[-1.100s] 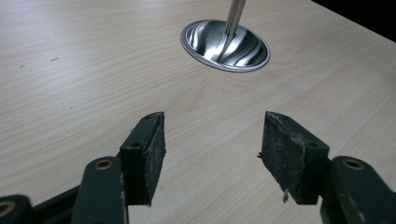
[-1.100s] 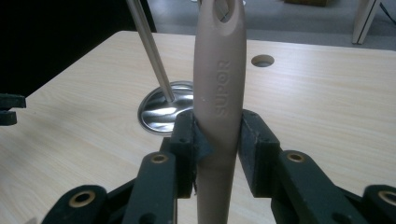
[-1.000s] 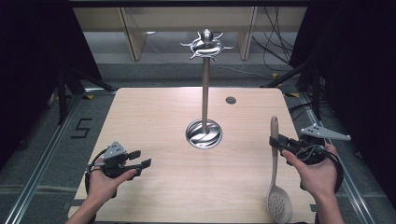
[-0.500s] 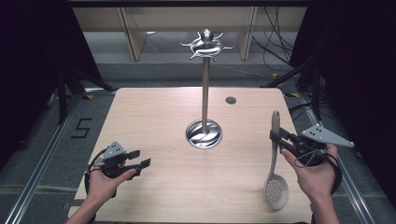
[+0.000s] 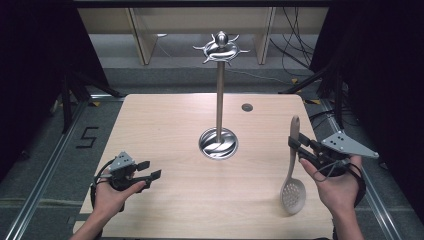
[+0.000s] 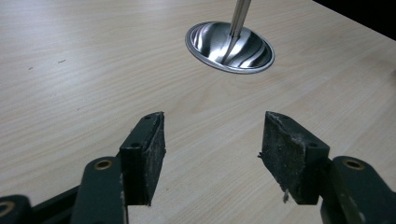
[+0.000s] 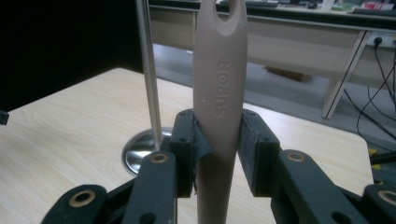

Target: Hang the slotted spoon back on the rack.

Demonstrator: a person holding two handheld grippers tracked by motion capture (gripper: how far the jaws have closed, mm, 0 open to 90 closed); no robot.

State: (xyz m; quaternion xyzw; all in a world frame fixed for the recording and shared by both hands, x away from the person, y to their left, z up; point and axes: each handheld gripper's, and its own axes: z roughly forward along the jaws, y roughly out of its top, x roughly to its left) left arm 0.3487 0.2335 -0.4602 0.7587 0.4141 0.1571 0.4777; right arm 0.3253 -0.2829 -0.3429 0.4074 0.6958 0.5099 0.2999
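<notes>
Here the pale wooden table (image 5: 165, 130) carries one fixture, a tall polished steel utensil stand (image 5: 219, 95) with a round dished base and a ring of hooks at its crown, standing near the middle toward the far side. A small dark round hole (image 5: 246, 107) sits in the tabletop behind it.

The beige plastic slotted spoon (image 5: 292, 170) is the piece being worked. It is off the table, near the right edge and well apart from the stand, handle tip pointing up and away and the perforated bowl hanging low toward the person. The right gripper (image 7: 217, 140) has its jaws partly closed and pressed on either side of the handle, below the hanging hole at the tip. The left gripper (image 6: 212, 149) rests low at the near left corner, jaws standing wide with nothing between them.

As a judgement, the pick-up is done; bringing the spoon over to the stand, raising it to the hooks and threading the handle's hole onto one remain.

Against the earlier high view, the spoon has swung a little: its bowl sits slightly nearer the table's middle and the handle stands more upright, while the right hand has shifted only slightly. The left hand and the stand are unchanged.
</notes>
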